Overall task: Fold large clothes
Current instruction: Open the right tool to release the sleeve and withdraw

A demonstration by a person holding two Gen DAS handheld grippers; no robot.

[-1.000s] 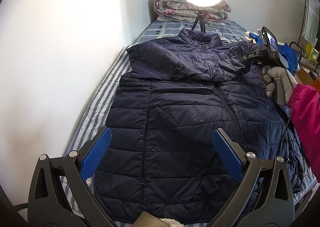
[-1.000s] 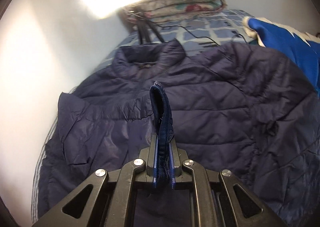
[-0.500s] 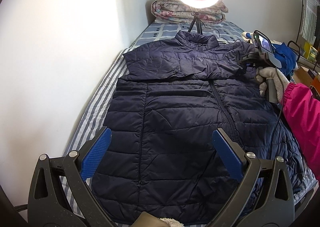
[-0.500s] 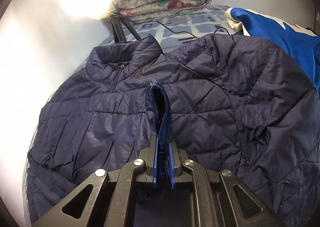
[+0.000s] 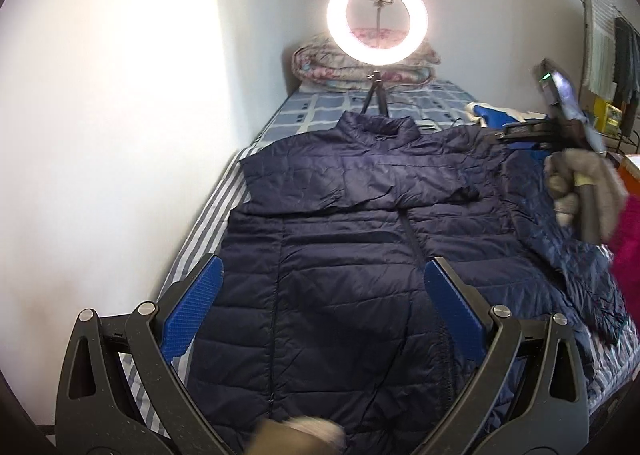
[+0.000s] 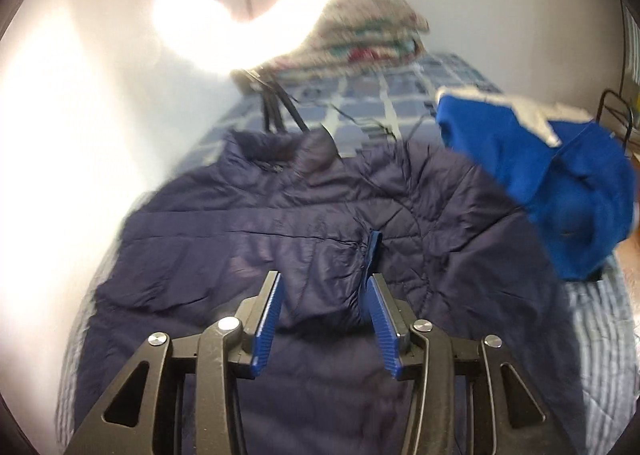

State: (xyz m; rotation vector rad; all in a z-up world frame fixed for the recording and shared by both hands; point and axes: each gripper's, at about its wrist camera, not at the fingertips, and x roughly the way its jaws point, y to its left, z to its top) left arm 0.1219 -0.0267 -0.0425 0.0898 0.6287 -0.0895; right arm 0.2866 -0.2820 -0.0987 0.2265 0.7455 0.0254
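A dark navy puffer jacket (image 5: 340, 255) lies flat, front up, on the bed, collar toward the far end. Both sleeves lie folded across its chest. My left gripper (image 5: 320, 295) is open and empty above the jacket's hem. My right gripper (image 6: 326, 295) is open just above the folded right sleeve (image 6: 320, 255), with the sleeve cuff (image 6: 374, 251) lying by its right finger. The right gripper also shows in the left wrist view (image 5: 532, 133), held above the jacket's right shoulder.
A lit ring light (image 5: 377, 19) on a tripod stands behind the collar. Folded quilts (image 5: 360, 67) are stacked at the bed's head. A blue garment (image 6: 552, 191) lies to the right. A white wall runs along the left of the striped bed (image 5: 196, 231).
My right gripper has opened and let go of the sleeve cuff, which now rests on the jacket's chest. The left gripper has drawn back slightly and stays open.
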